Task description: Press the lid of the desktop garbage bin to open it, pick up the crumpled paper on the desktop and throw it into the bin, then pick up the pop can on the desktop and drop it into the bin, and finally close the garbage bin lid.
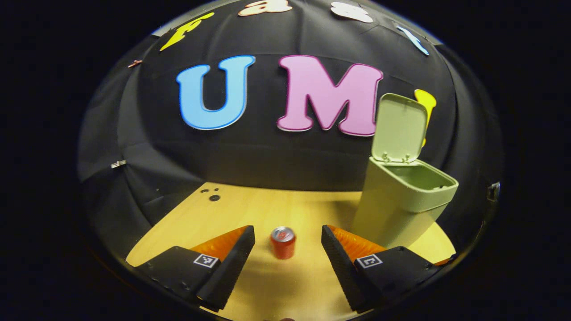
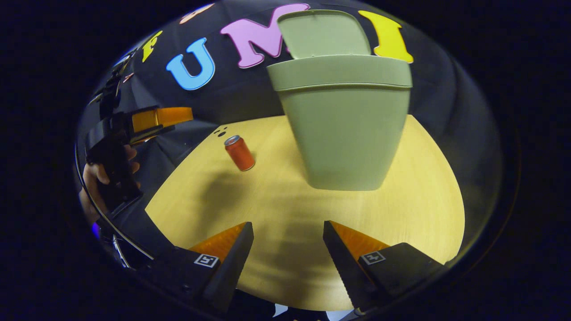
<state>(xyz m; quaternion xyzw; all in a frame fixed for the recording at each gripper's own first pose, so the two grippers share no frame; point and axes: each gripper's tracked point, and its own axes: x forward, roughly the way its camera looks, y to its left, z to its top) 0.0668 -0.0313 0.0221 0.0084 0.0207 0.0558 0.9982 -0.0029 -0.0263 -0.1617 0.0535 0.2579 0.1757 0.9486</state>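
A: Our left tool (image 1: 287,247) is spread wide and holds nothing; the can (image 1: 283,242) stands upright on the surface (image 1: 276,285) just beyond its tips, left of the bin (image 1: 403,200).

B: Our right tool (image 2: 287,249) gapes wide too, empty, facing the bin, whose lid (image 1: 399,127) is up.

A: We judge the can light, thin-walled and slick. We'd take it across the middle of its round side, gently, so it neither dents nor slips.

B: No crumpled paper on the surface; probably binned.
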